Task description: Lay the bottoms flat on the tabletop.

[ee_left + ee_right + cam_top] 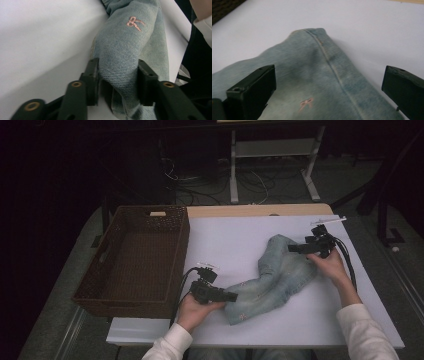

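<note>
A light-blue denim garment lies crumpled on the white table top, with small pink bows stitched on it. My left gripper is at the garment's near left end. In the left gripper view a fold of the denim fills the gap between both jaws of the left gripper, which press on it. My right gripper hovers at the garment's far right end. In the right gripper view the right gripper stands wide open over the denim, with neither jaw touching it.
A brown wicker basket with nothing in it stands at the table's left side, close to my left hand. The white top has bare room behind and in front of the garment. Cables and a desk frame sit on the dark floor beyond.
</note>
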